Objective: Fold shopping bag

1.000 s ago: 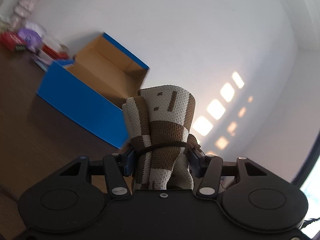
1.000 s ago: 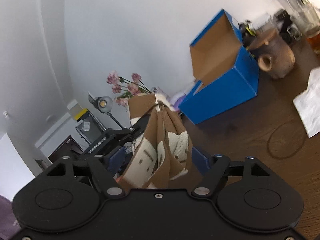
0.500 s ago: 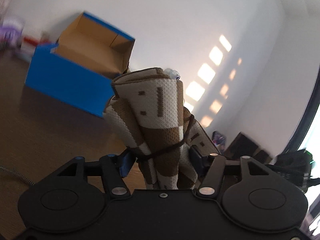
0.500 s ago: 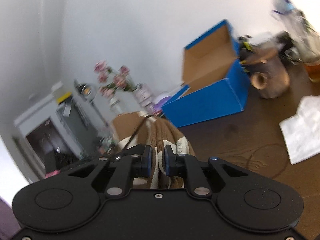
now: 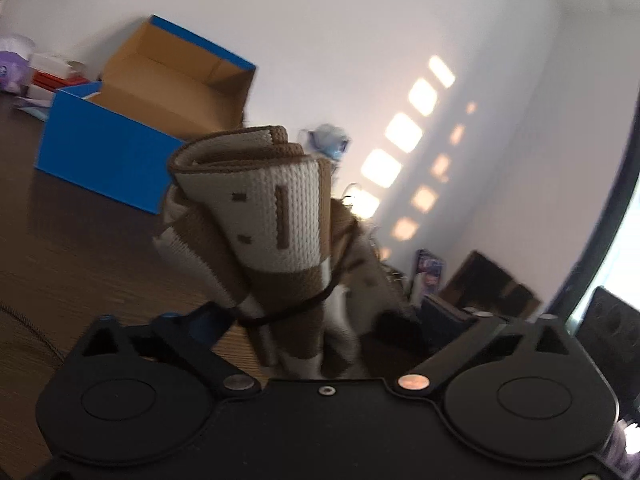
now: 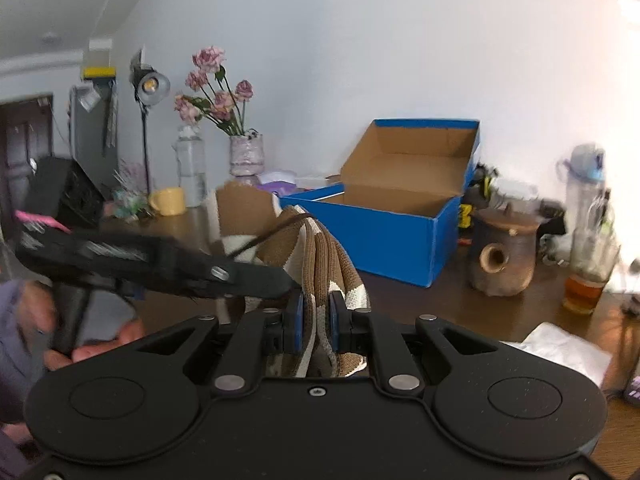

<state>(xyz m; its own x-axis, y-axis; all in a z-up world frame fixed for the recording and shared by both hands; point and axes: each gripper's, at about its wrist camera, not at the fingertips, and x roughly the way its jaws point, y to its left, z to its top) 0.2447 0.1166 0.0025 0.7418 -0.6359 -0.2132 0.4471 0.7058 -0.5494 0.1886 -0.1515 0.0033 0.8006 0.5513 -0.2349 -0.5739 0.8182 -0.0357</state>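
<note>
Right wrist view: your right tool (image 6: 316, 318) clamps the rolled, cord-bound knit shopping bag (image 6: 324, 256); left tool (image 5: 320, 316) released, folding nearly finished.

Matte black right gripper (image 6: 315, 322) housing, blue pads (image 6: 297, 322), silver screws, round embossed discs

Soft daylight, window-light patches on wall (image 5: 404, 136), motion blur, fisheye bending.
</note>
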